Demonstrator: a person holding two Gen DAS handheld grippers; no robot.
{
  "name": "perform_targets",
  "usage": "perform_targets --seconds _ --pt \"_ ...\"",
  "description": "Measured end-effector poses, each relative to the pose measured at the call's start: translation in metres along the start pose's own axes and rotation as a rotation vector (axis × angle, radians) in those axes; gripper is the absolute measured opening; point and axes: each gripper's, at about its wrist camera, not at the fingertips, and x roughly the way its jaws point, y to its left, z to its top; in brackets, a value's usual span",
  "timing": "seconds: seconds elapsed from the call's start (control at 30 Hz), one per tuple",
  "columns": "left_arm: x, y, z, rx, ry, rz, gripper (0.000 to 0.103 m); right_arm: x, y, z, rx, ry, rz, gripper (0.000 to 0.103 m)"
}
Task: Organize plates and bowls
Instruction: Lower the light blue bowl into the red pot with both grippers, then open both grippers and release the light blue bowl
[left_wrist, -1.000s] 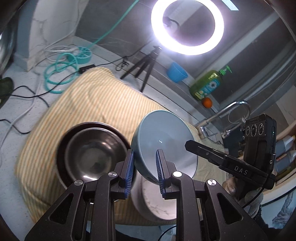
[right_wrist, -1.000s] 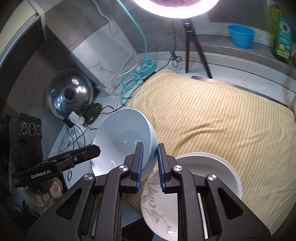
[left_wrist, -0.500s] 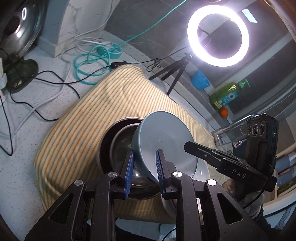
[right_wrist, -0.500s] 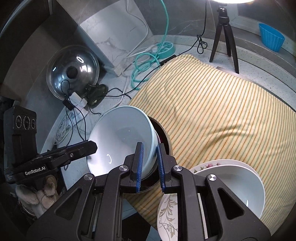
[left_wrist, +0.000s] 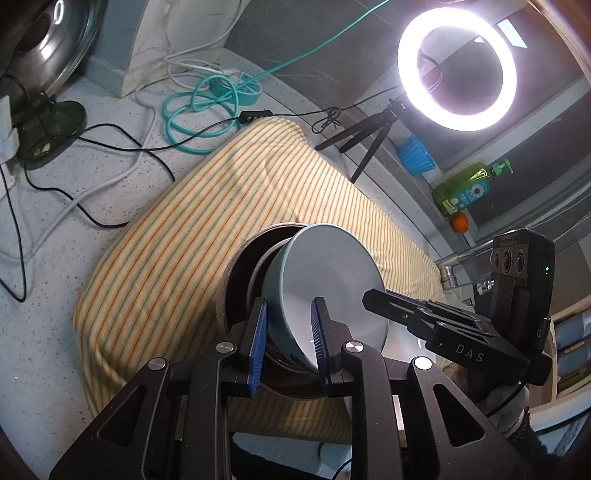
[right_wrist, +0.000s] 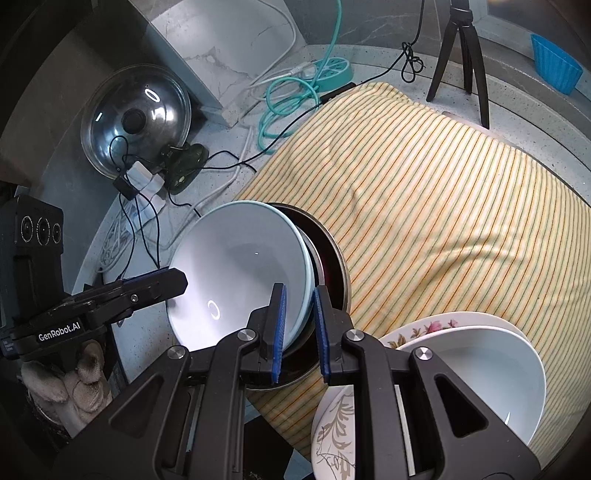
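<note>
Both grippers have hold of one pale blue bowl (left_wrist: 325, 280) from opposite sides of its rim. Seen from the left wrist, the left gripper (left_wrist: 288, 341) has its blue pads pinching the rim edge nearest it, one pad inside the bowl and one against the outer wall. The right gripper (right_wrist: 298, 326) does the same on the far rim, its pads closed on the bowl wall, and in the left view its black body (left_wrist: 443, 332) reaches in from the right.

The bowl is tilted, its lower side dipping into a steel bowl (right_wrist: 334, 266) that sits inside a dark bowl (left_wrist: 236, 269); both lie directly ahead of the left fingertips and just beyond the right ones. Whether the blue bowl touches the steel one I cannot tell.

Under the stack is a yellow striped cloth (right_wrist: 443, 206), spreading ahead and to the right of the right gripper. Just right of that gripper, close in, a white bowl (right_wrist: 491, 373) rests on a floral plate (right_wrist: 424, 326), with a leaf-patterned plate (right_wrist: 332, 432) beneath.

Beyond the cloth stand a ring light (left_wrist: 456, 68) on a tripod (right_wrist: 461, 48), a blue cup (right_wrist: 554, 62), and a coiled teal cable (left_wrist: 199, 110). A glass pot lid (right_wrist: 136, 118) leans far to the left of the right gripper.
</note>
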Motion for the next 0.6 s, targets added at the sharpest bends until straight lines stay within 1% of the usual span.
perform_targets --seconds 0.2,0.27,0.33,0.37,0.43,0.5,0.6 --pt "0.003 0.003 -0.001 -0.007 0.017 0.01 0.02 0.004 0.001 0.0 -0.012 0.014 -0.011 0.016" --pt "0.004 0.003 -0.001 -0.004 0.016 0.021 0.023 0.003 0.002 0.001 -0.015 0.004 -0.014 0.017" --pt "0.002 0.001 0.0 0.003 0.011 0.02 0.024 0.001 0.002 0.001 -0.017 -0.007 -0.009 0.026" --pt "0.002 0.001 0.001 0.007 0.011 0.019 0.026 -0.002 0.003 0.001 -0.016 -0.016 -0.006 0.028" --pt "-0.001 -0.001 0.002 0.015 0.002 0.022 0.028 -0.007 0.004 0.002 -0.015 -0.039 -0.001 0.039" --pt "-0.004 -0.002 0.004 0.017 -0.007 0.019 0.028 -0.013 0.003 0.003 -0.01 -0.061 0.0 0.044" --pt "-0.009 0.0 0.007 0.012 -0.021 0.015 0.028 -0.021 0.001 0.004 0.003 -0.079 0.003 0.045"
